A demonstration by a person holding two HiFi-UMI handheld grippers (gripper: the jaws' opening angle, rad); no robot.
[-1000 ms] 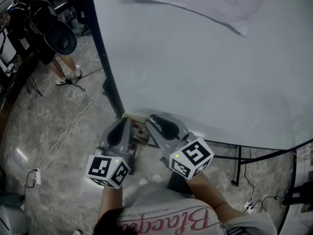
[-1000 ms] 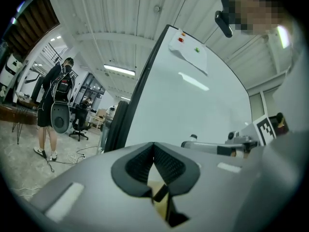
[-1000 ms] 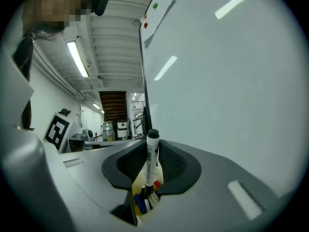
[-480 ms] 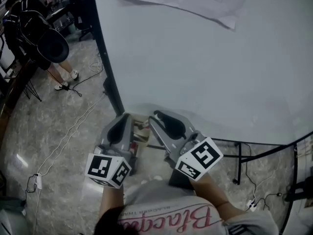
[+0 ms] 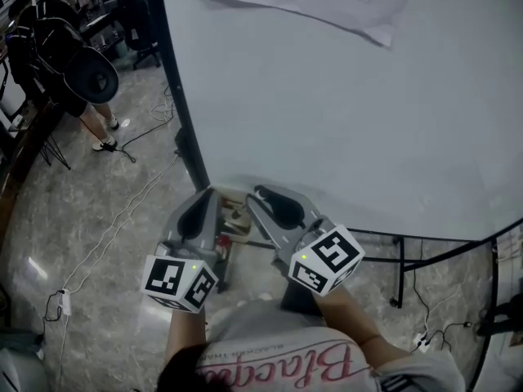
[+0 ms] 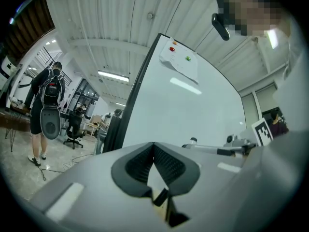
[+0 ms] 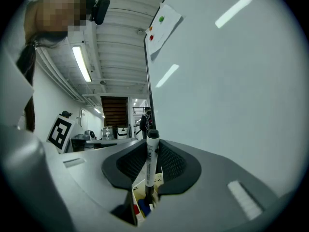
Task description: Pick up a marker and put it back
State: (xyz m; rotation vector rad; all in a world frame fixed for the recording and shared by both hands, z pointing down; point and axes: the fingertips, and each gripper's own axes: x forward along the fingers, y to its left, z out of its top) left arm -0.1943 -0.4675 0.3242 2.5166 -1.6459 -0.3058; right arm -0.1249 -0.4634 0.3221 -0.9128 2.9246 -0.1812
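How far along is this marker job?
Done: the right gripper has its fingers closed on the white, black-capped marker. In hand: it stands upright, lower end at the cardboard box of coloured markers; lifting out or going back, I cannot tell. Left: releasing it in the box. The left gripper is shut, empty.

My shirt (image 5: 282, 367) bore pink script, perhaps "Blacqe"; the print on the marker (image 7: 151, 161) was too small to read.

Upright white marker (image 7: 151, 161), black-capped
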